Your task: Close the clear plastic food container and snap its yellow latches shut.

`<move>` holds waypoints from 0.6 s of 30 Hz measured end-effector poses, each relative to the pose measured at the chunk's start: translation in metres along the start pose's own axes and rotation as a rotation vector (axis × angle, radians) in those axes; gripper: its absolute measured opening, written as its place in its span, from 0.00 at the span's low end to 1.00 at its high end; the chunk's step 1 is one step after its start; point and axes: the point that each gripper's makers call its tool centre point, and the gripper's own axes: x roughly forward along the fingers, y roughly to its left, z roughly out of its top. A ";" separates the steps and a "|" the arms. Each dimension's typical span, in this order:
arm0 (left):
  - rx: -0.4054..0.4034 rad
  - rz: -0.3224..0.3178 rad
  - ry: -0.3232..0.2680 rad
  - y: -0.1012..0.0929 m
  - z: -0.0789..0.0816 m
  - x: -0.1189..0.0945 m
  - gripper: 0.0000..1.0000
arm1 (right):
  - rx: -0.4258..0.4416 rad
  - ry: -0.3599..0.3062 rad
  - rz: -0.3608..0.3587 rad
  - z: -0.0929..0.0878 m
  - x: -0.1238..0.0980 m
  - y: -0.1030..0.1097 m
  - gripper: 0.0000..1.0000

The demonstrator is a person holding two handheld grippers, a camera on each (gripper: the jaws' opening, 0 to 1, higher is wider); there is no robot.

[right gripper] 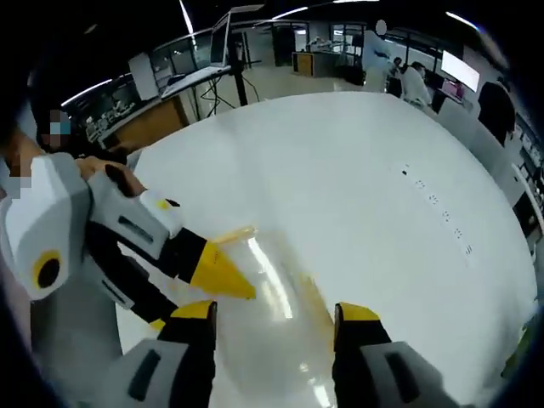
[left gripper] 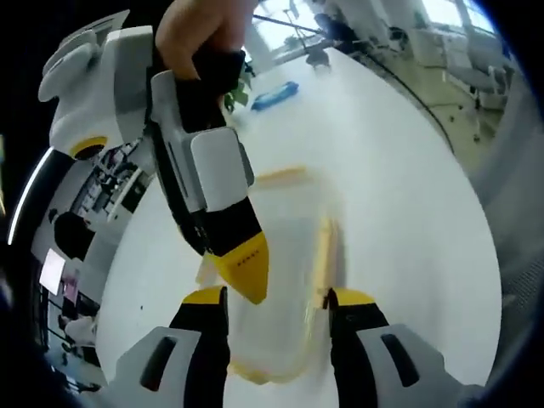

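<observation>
The clear container [left gripper: 280, 289], likely light and slippery, lies between the spread left gripper [left gripper: 278, 308]; press its yellow latch [left gripper: 323, 255], while the right gripper [right gripper: 276, 316] is also spread.

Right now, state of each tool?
Left tool: open, jaws spread either side of the clear container, holding nothing.
Right tool: open over the container, holding nothing; its yellow tips appear together in the left gripper view.
</observation>
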 end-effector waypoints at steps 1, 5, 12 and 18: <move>-0.001 -0.002 0.009 0.000 -0.001 -0.001 0.45 | 0.008 -0.010 -0.010 0.000 -0.001 0.000 0.58; -0.092 -0.038 0.005 -0.001 -0.003 -0.008 0.50 | 0.081 -0.040 -0.032 -0.004 -0.001 0.001 0.58; -0.233 -0.021 -0.043 0.007 -0.003 -0.031 0.55 | 0.120 -0.098 -0.073 -0.002 -0.009 0.006 0.59; -0.372 0.020 -0.103 0.015 -0.006 -0.058 0.56 | 0.170 -0.165 -0.141 -0.002 -0.025 0.009 0.59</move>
